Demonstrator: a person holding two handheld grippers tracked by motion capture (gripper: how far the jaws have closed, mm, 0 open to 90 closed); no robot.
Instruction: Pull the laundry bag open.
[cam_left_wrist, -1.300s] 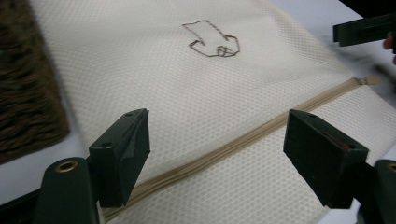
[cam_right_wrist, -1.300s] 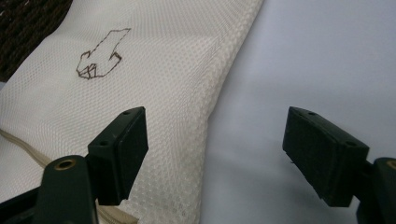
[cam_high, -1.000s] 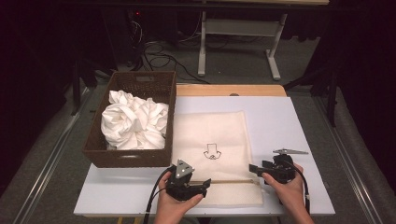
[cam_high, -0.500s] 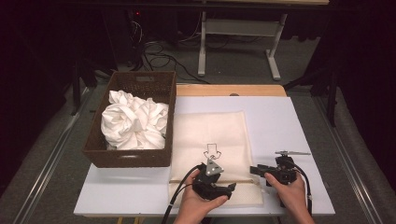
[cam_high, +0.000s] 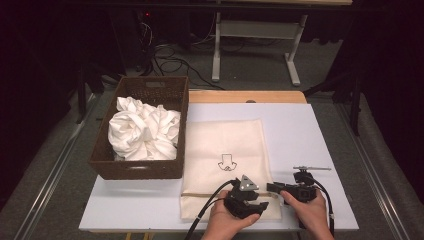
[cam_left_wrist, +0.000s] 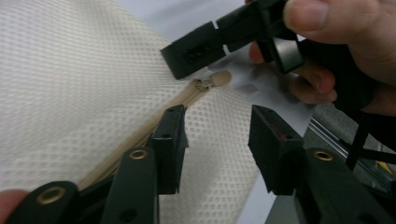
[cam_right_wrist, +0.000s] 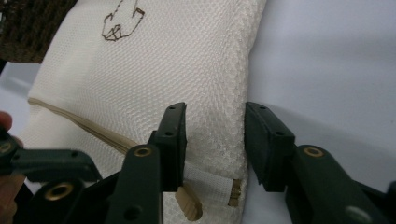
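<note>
Closing, both jaws ungripped: right gripper (cam_right_wrist: 212, 140) straddles mesh bag (cam_high: 225, 145) near-right corner; left gripper (cam_left_wrist: 217, 140) could miss zipper pull (cam_left_wrist: 219, 78), snagging mesh.

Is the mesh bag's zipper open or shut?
Shut: the zipper runs as one closed line, its pull at the mesh bag's right end.

A fixed camera is looking down and forward over the table (cam_high: 320, 135) from above the person's side, while two close cameras are riding the grippers, peering along their jaws; all three are sharing the mesh bag (cam_high: 225, 145) (cam_left_wrist: 70, 84) (cam_right_wrist: 187, 60) and its zipper end.
</note>
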